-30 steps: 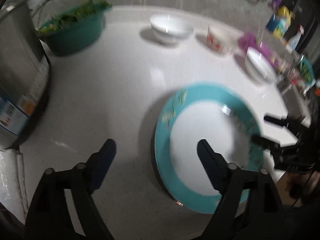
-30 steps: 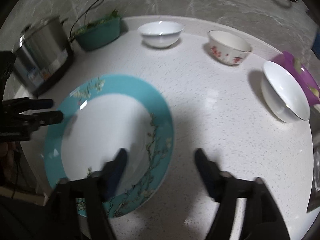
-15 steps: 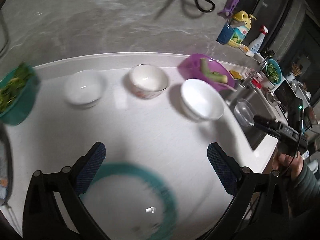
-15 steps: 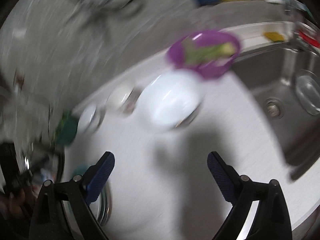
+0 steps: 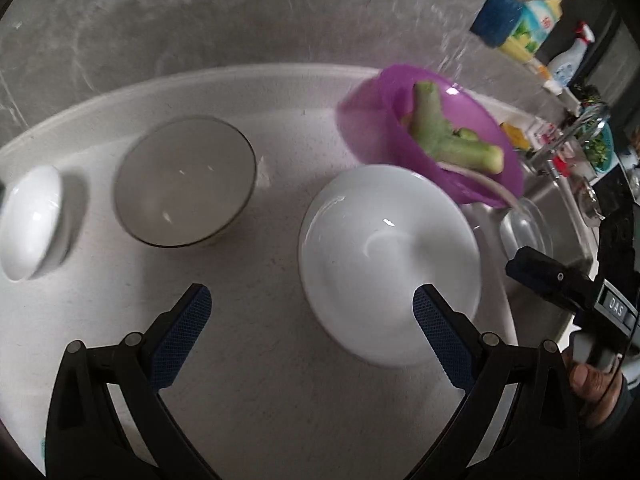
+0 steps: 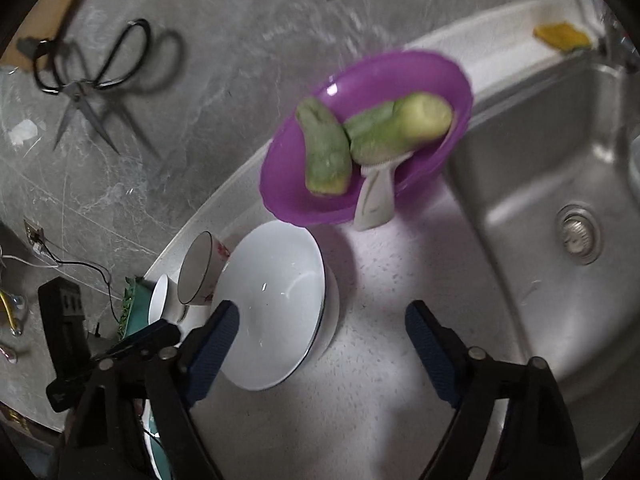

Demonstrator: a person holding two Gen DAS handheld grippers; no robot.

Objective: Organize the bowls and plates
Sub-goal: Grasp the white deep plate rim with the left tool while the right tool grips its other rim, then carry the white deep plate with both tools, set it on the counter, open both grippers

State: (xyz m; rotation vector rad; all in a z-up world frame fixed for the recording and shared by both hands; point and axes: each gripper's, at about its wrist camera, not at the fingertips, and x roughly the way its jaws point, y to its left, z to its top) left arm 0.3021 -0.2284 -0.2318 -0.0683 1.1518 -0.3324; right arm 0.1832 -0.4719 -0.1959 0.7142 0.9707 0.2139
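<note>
A large white bowl (image 5: 384, 256) (image 6: 276, 304) stands on the white counter next to the sink. Left of it are a flower-patterned bowl (image 5: 184, 180) (image 6: 200, 268) and a small white bowl (image 5: 32, 220). My left gripper (image 5: 312, 312) hangs open over the counter, its right pad (image 5: 436, 332) in front of the large bowl's near rim. My right gripper (image 6: 324, 332) is open with its jaws closing. Its left pad (image 6: 216, 344) overlaps the bowl's left side and nothing is pressed between the pads. A sliver of the teal plate (image 6: 154, 436) shows at the bottom left.
A purple bowl (image 5: 432, 140) (image 6: 368, 136) of green vegetable pieces and a white scraper sits behind the large bowl. The steel sink (image 6: 560, 200) lies to the right. Scissors (image 6: 92, 76) hang on the grey wall. Cleaning bottles (image 5: 516, 16) stand at the back right.
Both grippers have swung away from the teal plate to the right, towards the large white bowl by the sink. The left jaws stand wider than a second ago.
</note>
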